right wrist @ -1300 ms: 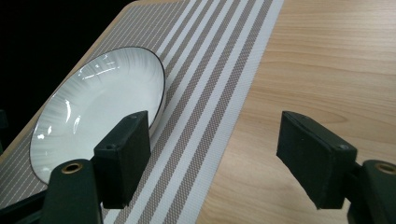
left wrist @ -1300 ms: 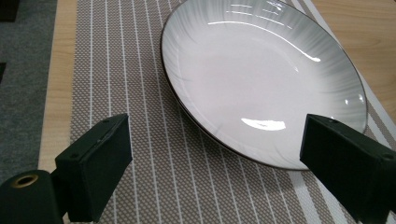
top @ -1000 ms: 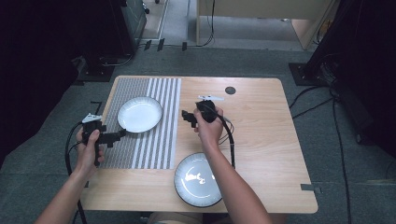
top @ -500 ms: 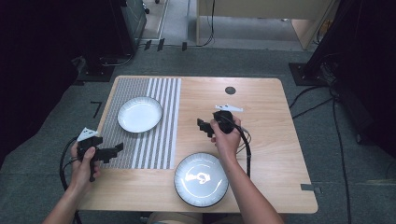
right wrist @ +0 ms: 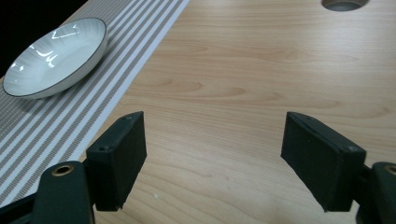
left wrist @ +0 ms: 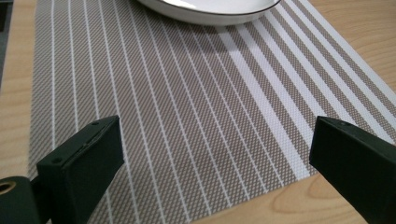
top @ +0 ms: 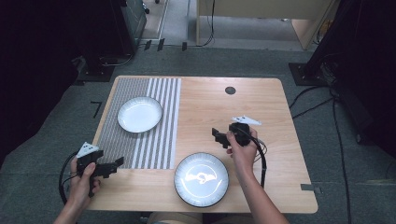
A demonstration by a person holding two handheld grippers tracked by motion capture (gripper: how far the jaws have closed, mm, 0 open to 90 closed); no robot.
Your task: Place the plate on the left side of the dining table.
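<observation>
A white dish with a dark rim [top: 139, 114] [right wrist: 55, 56] [left wrist: 210, 9] rests on the striped placemat [top: 140, 126] at the table's left. A second, dark-rimmed plate [top: 201, 179] lies on bare wood near the front edge. My left gripper [top: 117, 163] [left wrist: 215, 172] hovers over the mat's front left corner, jaws wide apart with nothing between them. My right gripper [top: 217, 136] [right wrist: 212, 158] is held over the bare wood just behind the front plate, pointing left, jaws open and empty.
The wooden table [top: 261, 112] has a round cable hole [top: 229, 90] at the back. Black cables [top: 261, 163] trail from both grippers. Dark equipment and floor cables surround the table.
Both hands have drawn back from the dish on the mat: the left toward the front left corner, the right toward the table's right and front. The front plate is uncovered.
</observation>
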